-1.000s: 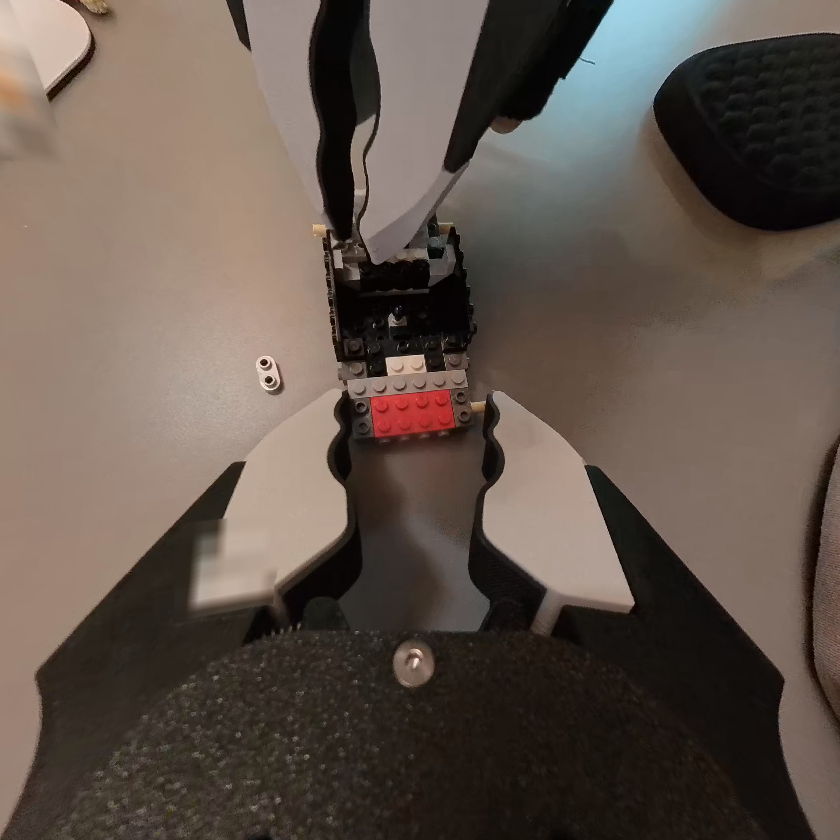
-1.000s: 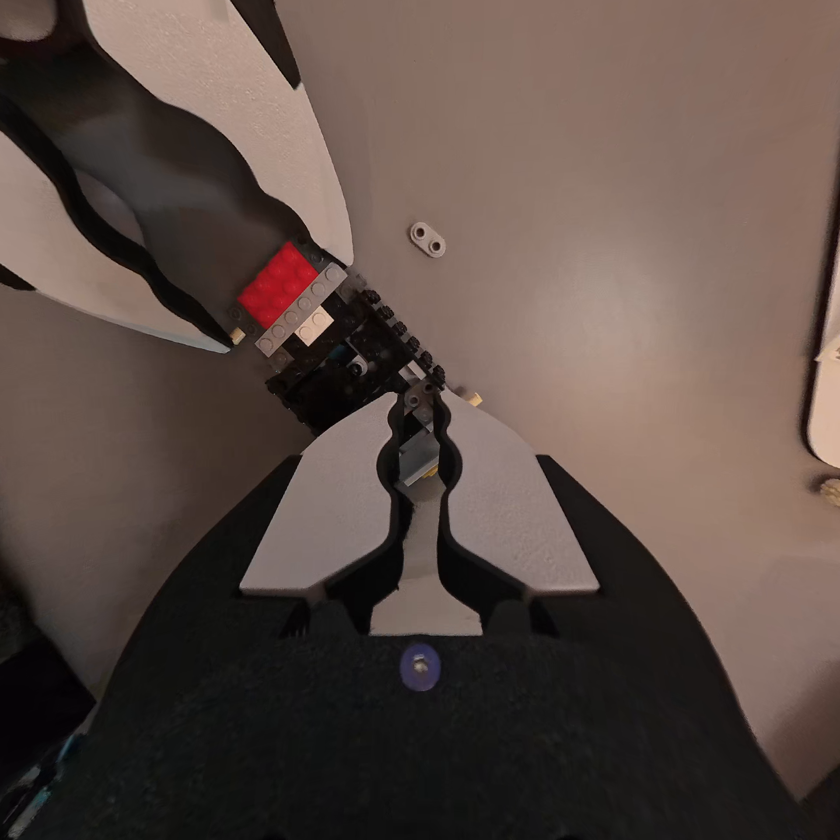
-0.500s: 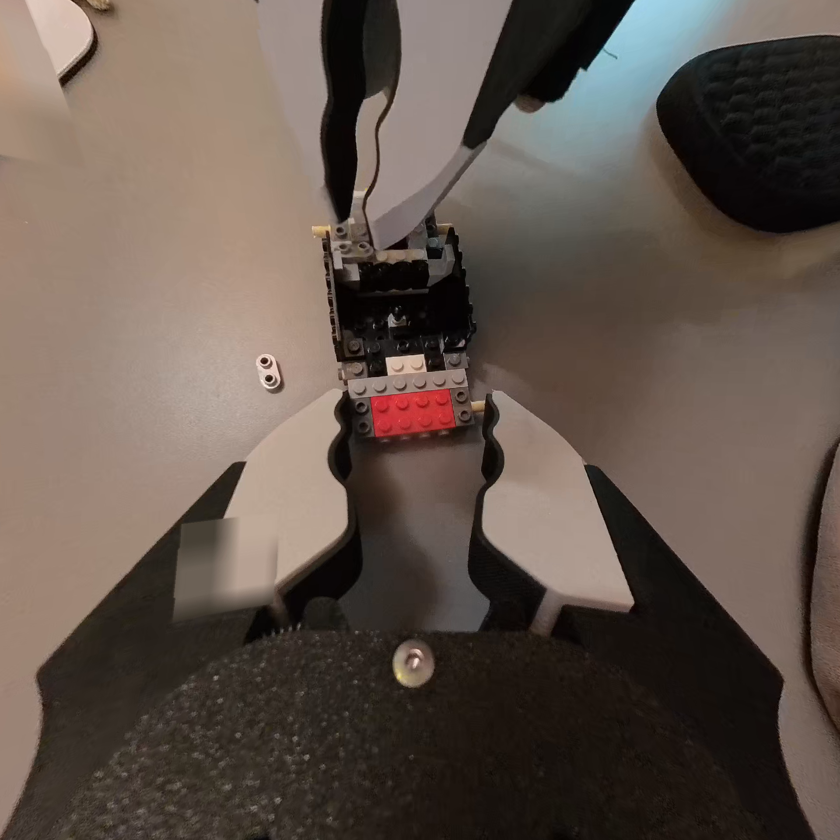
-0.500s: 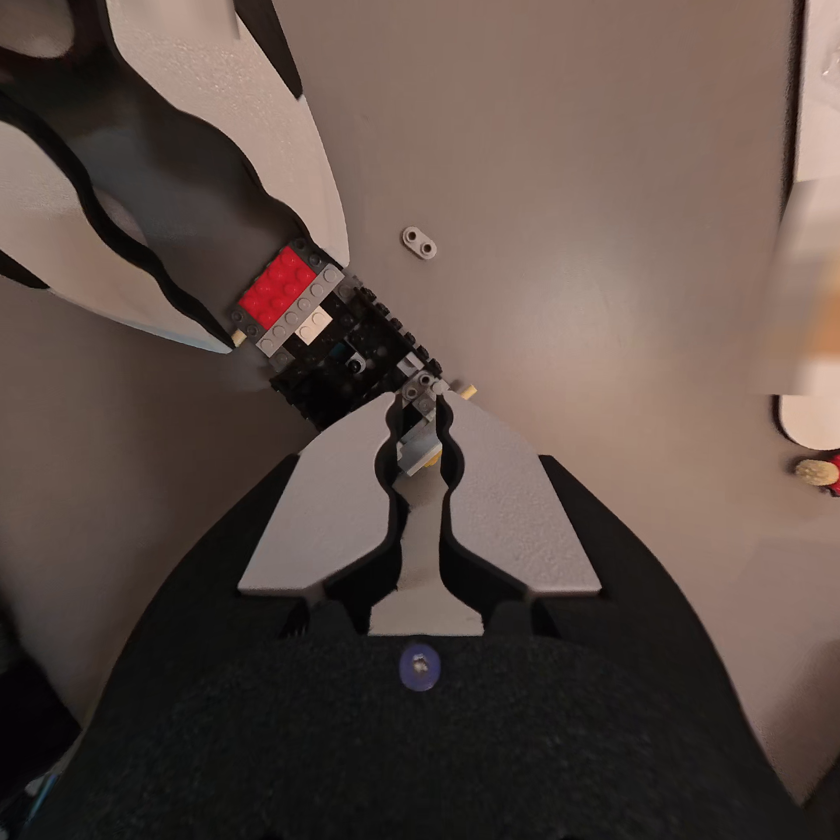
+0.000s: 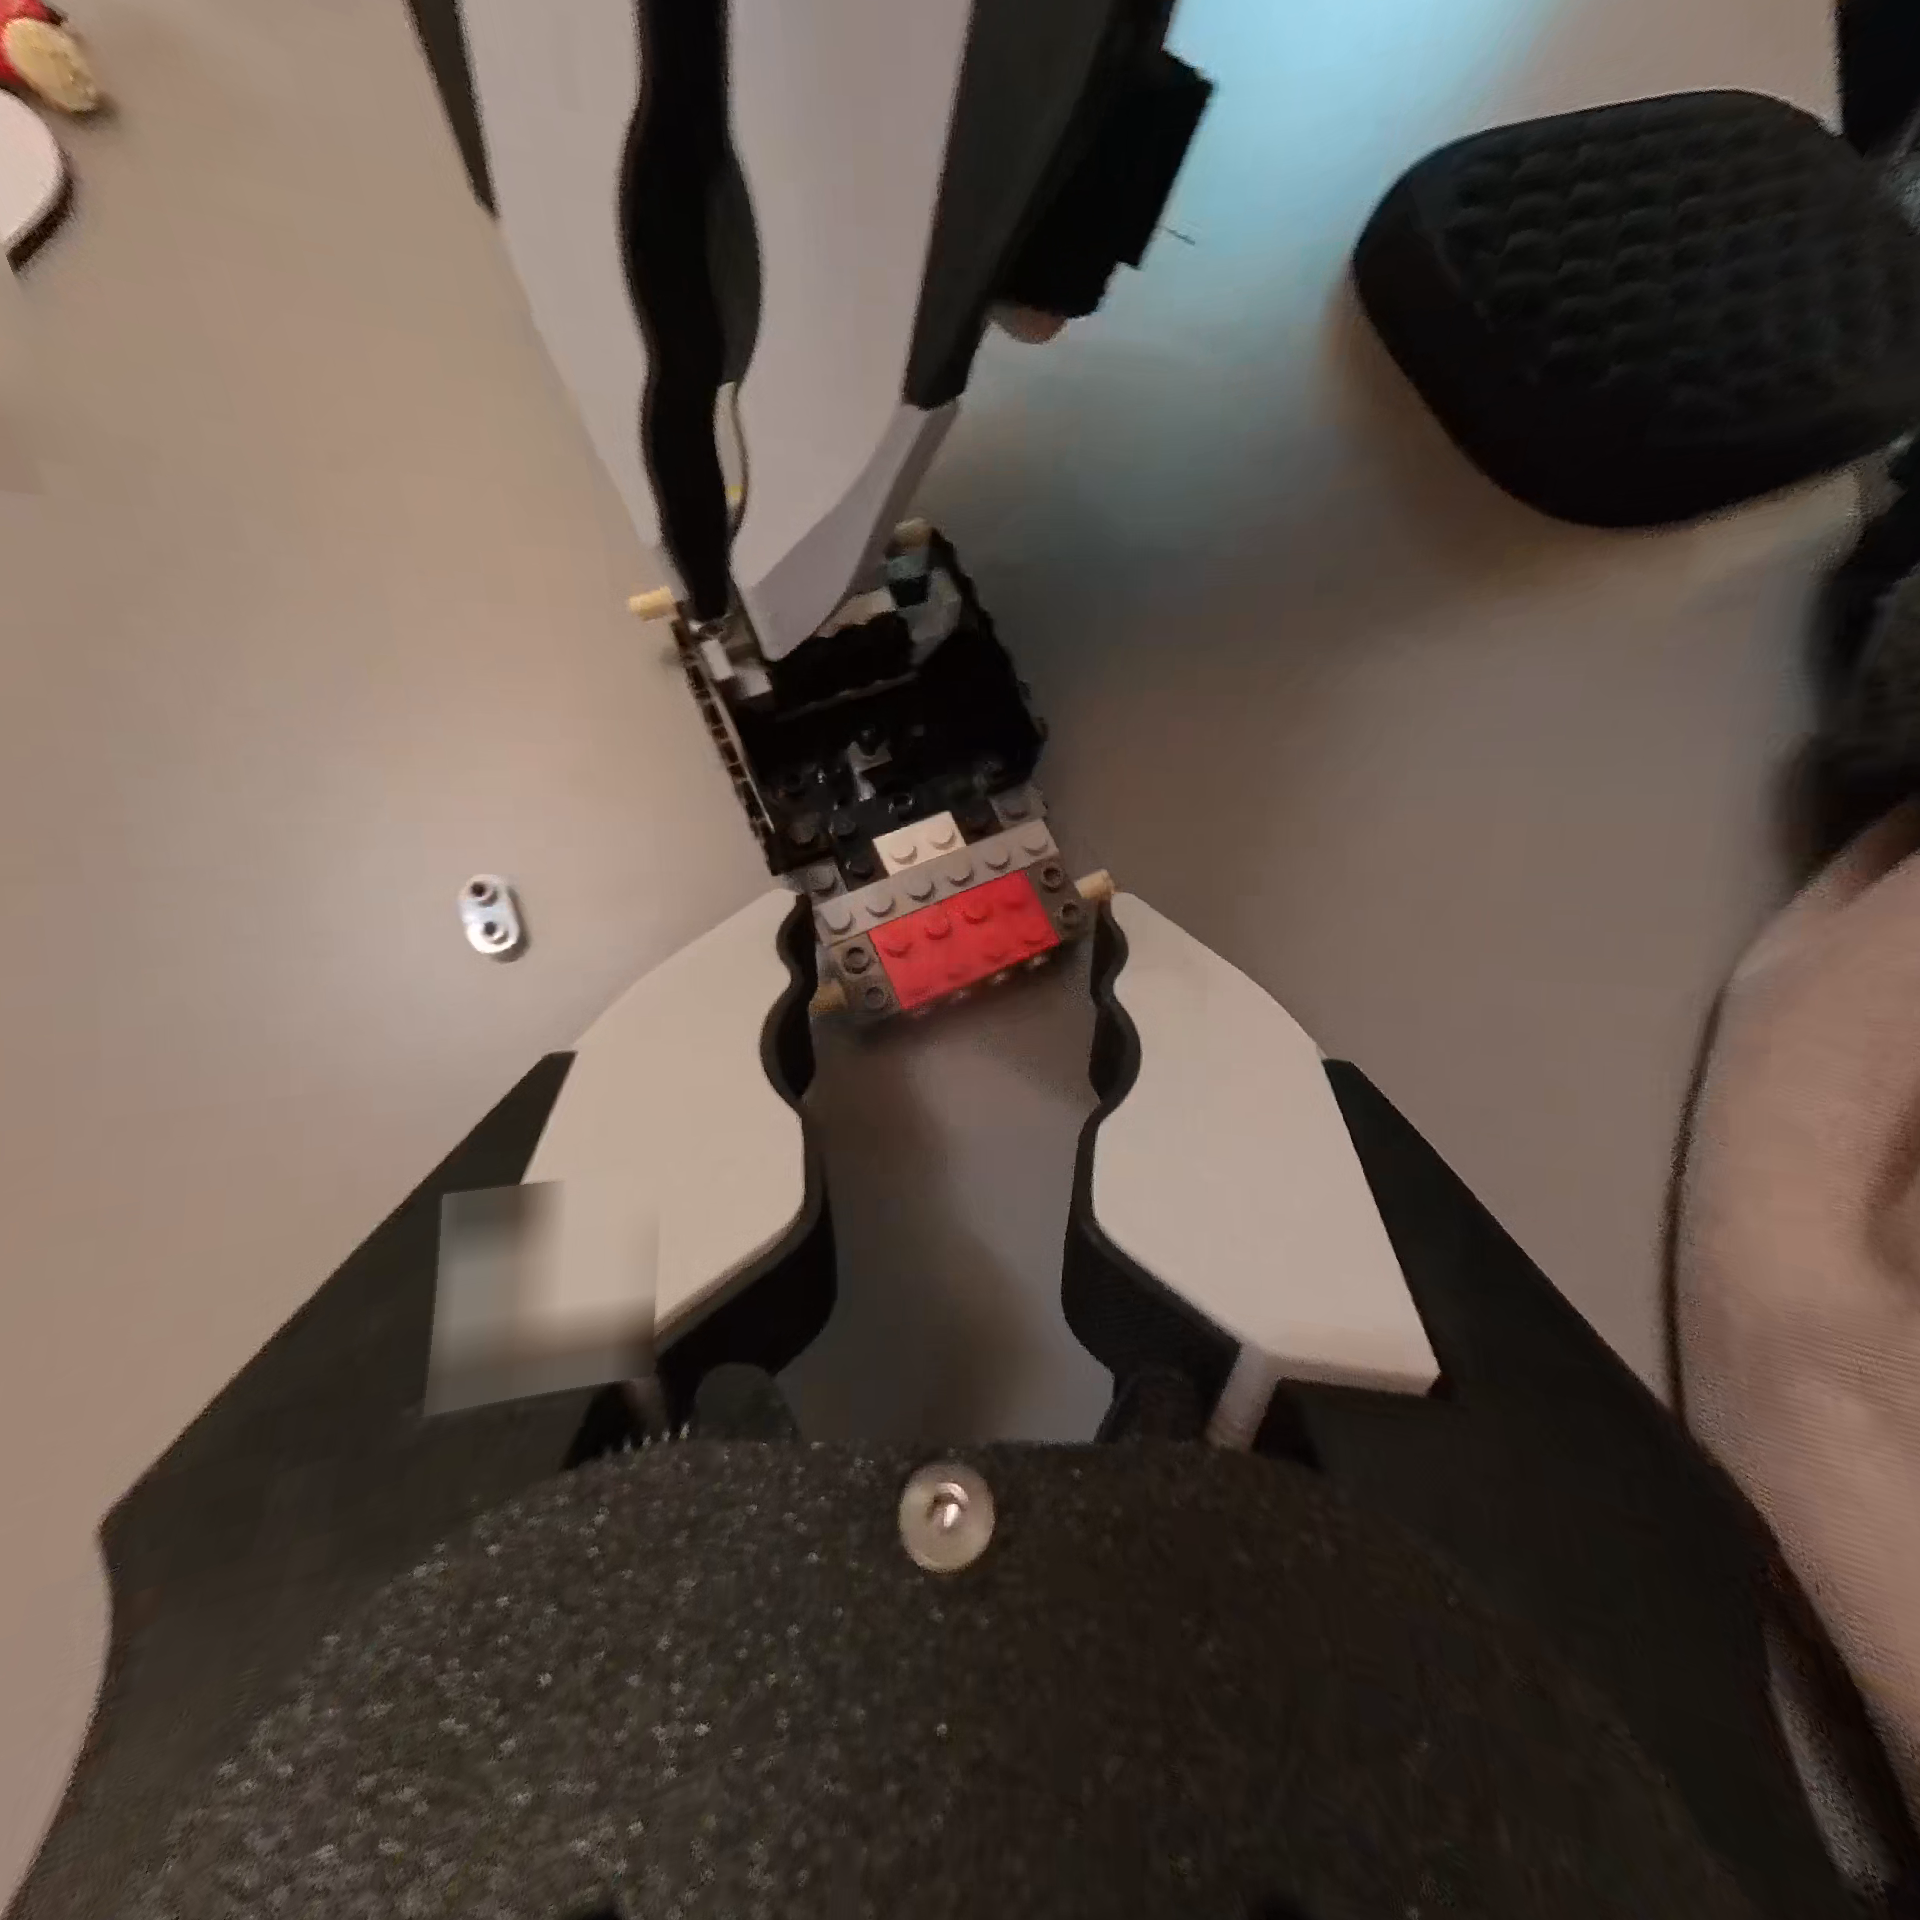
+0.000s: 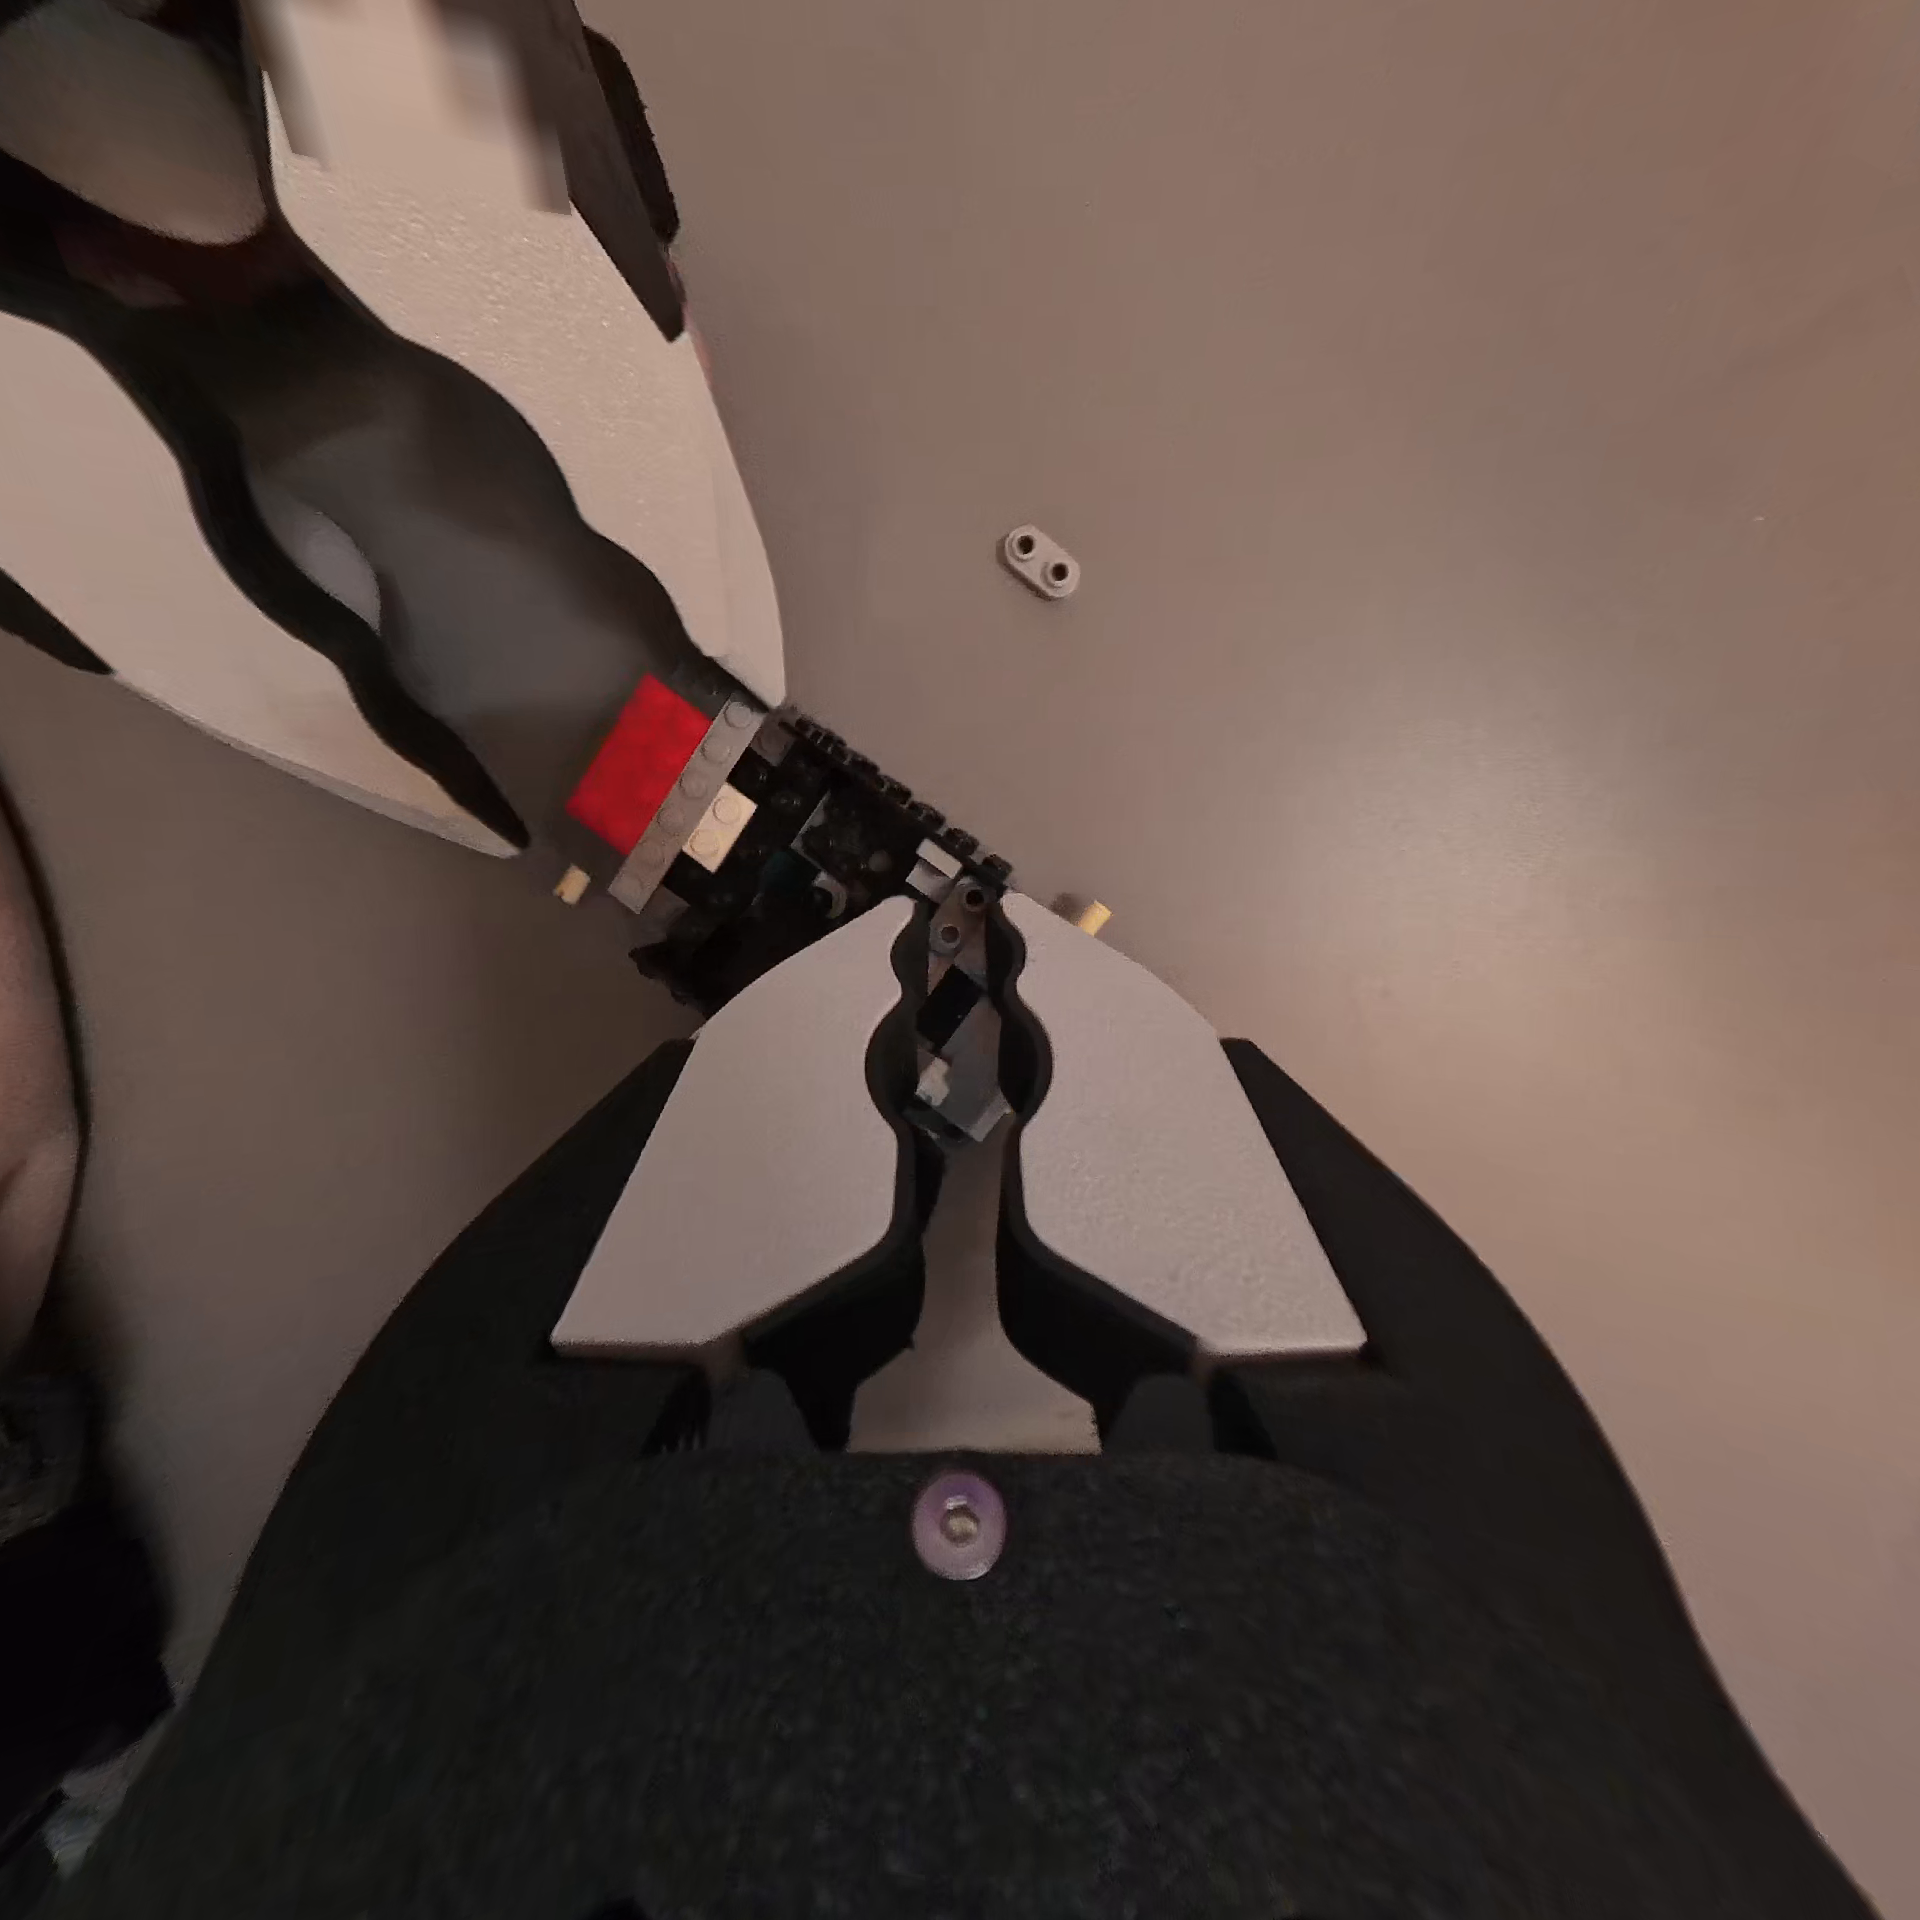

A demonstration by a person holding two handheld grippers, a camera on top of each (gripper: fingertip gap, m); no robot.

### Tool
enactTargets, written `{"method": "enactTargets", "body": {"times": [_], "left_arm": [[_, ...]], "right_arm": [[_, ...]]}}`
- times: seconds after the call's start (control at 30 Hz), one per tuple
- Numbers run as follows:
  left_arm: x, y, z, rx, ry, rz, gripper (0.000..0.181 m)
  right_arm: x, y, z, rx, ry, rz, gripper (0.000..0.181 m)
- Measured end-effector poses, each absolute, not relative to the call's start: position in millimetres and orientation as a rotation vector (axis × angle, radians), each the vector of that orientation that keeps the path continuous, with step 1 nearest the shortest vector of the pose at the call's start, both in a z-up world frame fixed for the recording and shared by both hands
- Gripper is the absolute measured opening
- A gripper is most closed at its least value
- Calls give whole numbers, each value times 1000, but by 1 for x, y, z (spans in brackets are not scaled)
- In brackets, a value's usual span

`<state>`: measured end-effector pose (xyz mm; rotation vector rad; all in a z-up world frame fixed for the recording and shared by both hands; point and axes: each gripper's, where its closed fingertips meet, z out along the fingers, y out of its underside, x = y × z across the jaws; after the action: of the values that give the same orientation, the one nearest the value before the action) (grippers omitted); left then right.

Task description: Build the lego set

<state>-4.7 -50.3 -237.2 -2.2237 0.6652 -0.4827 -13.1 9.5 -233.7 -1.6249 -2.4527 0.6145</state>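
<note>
The lego build (image 5: 894, 769) is a mostly black block with a red brick (image 5: 966, 935) and a grey plate at its near end. It lies on the grey table (image 5: 312, 675). My left gripper (image 5: 951, 930) clasps the red end between its wide-set fingertips; the build sits twisted in the gap. In the right wrist view the build (image 6: 821, 821) runs diagonally. My right gripper (image 6: 956, 909) is shut on a small grey lego piece (image 6: 958, 920) and holds it against the build's far corner. That gripper (image 5: 727, 613) comes in from the top of the left wrist view.
A loose small grey two-hole piece (image 5: 491, 914) lies on the table left of the build and also shows in the right wrist view (image 6: 1041, 556). A black textured pad (image 5: 1642, 301) is at the upper right. Cloth (image 5: 1829, 1247) fills the right edge. A white tray's edge (image 5: 21, 177) is at the top left. About 6 cm separates my left fingertips from my right.
The build has twisted between my left fingertips, its far end swinging left. My right gripper has pressed the grey piece lower onto the far corner.
</note>
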Motion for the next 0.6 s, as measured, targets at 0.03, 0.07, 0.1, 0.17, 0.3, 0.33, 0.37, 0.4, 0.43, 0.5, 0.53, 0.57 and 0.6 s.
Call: {"method": "enactTargets", "body": {"times": [0.03, 0.07, 0.1, 0.17, 0.3, 0.33, 0.37, 0.4, 0.43, 0.5, 0.53, 0.57, 0.6], "left_arm": [[0, -53, -236, -2214, 690, -513, 50], [5, -56, -233, -2195, 715, -566, 48], [11, -59, -228, -2166, 729, -635, 46], [17, -62, -219, -2123, 706, -756, 45], [0, -48, -214, -2107, 594, -763, 46], [-5, -43, -215, -2117, 560, -751, 46], [-8, -39, -217, -2136, 532, -736, 47], [-10, -35, -221, -2160, 519, -713, 48], [-12, -31, -224, -2180, 516, -681, 49], [-12, -26, -230, -2212, 523, -632, 49], [-10, -24, -232, -2221, 524, -627, 49], [-8, -22, -232, -2227, 520, -630, 48], [-7, -20, -233, -2233, 513, -631, 46]], "right_arm": [[-12, 9, -233, -1594, -2473, 616, 9], [-10, 7, -233, -1549, -2496, 625, 9], [-8, 4, -232, -1494, -2523, 632, 9], [-5, 3, -232, -1376, -2557, 624, 8], [-6, 2, -227, -1228, -2536, 653, 5], [-5, 3, -227, -1219, -2535, 636, 6], [-6, 4, -228, -1218, -2531, 629, 7], [-5, 5, -228, -1229, -2530, 628, 8], [-5, 5, -227, -1234, -2530, 635, 9], [-5, 2, -220, -1224, -2514, 689, 9], [-5, 2, -217, -1234, -2500, 717, 10], [-5, 3, -215, -1247, -2486, 739, 10], [-4, 4, -214, -1257, -2474, 751, 10]]}}
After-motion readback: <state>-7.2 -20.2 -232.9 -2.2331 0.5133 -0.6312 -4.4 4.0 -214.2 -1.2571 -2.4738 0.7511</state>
